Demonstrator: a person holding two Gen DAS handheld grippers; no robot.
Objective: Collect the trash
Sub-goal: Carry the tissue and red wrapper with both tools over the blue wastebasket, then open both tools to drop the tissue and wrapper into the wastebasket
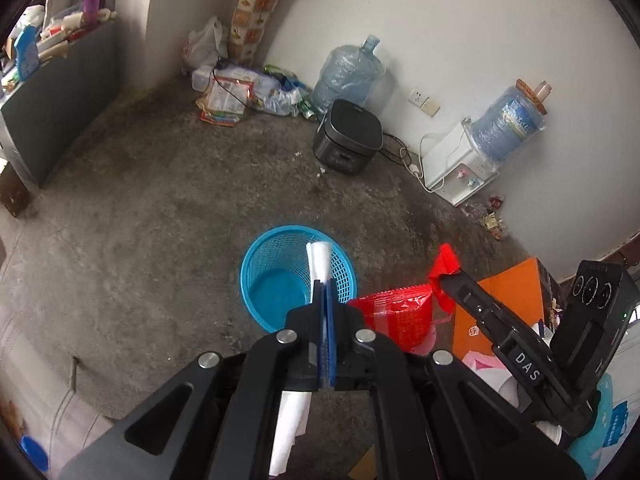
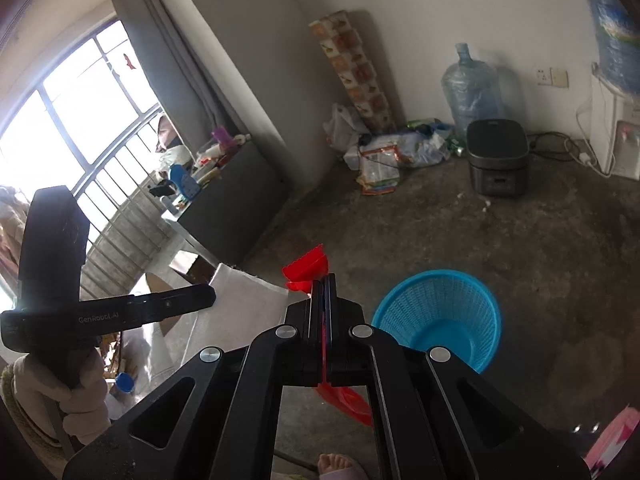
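Left wrist view: blue mesh wastebasket (image 1: 298, 276) directly beyond my left gripper (image 1: 325, 280).
Its jaws clamp a white paper roll (image 1: 320, 260), long axis pointing into the basket; right gripper (image 2: 323, 280), clamped on red plastic bag (image 2: 306, 270), sits beside it.

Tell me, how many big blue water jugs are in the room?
2. One water jug stands on the floor by the wall, behind the black cooker. The other water jug sits upside down on the white dispenser. More could be hidden.

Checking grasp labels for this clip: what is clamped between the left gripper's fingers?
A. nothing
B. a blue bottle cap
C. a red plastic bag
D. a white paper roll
D: the left gripper is shut on a white paper roll, poised above the blue basket.
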